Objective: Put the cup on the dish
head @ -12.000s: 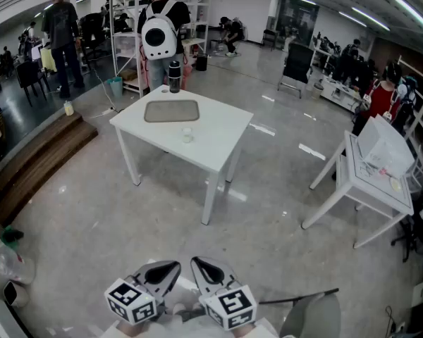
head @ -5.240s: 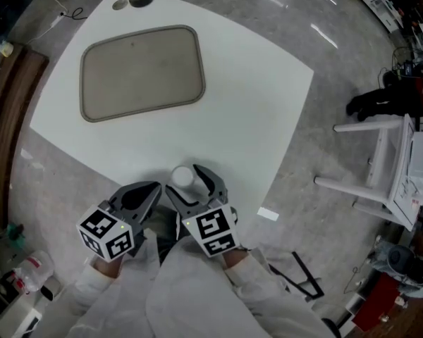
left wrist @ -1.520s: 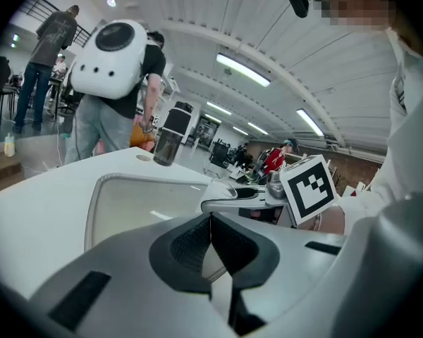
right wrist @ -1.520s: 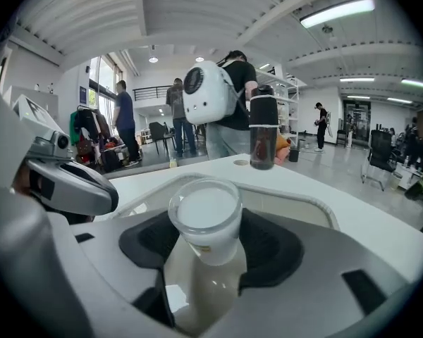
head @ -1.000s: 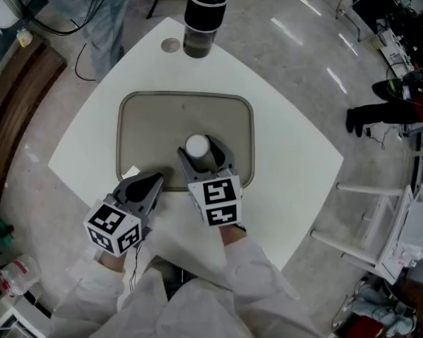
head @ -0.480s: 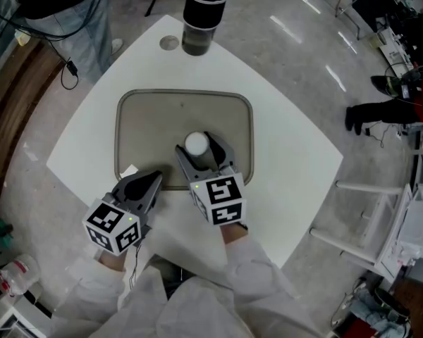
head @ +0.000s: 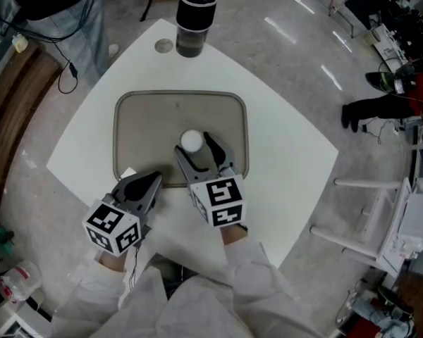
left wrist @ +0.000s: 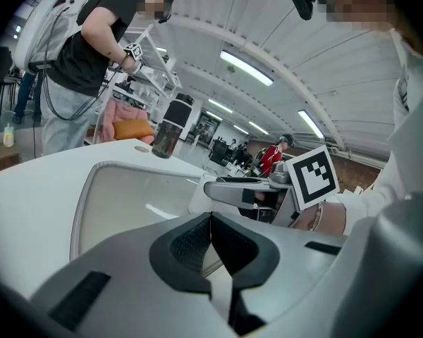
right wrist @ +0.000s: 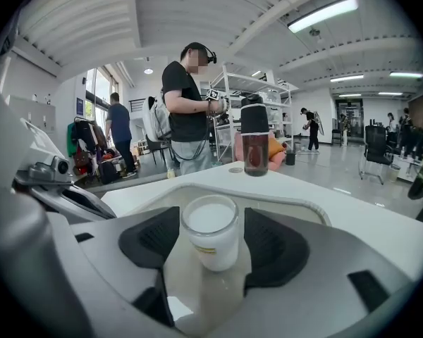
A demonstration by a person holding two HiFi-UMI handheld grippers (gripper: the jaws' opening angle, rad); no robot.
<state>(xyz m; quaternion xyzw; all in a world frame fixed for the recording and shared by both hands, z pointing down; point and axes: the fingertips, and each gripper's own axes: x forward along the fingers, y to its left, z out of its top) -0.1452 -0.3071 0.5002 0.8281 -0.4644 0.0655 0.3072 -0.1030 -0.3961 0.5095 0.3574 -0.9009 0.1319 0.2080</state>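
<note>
**Entry: glass cup at the tray**

Small clear-glass cup with white filling: clamped between the ribbed black pads of my right hand-held gripper, over the near half of the beige round-cornered tray on the white surface. The head view gives only its round white top. My left hand-held gripper: pads pressed together, empty.

Small white cup upright over near half of beige dish
</note>
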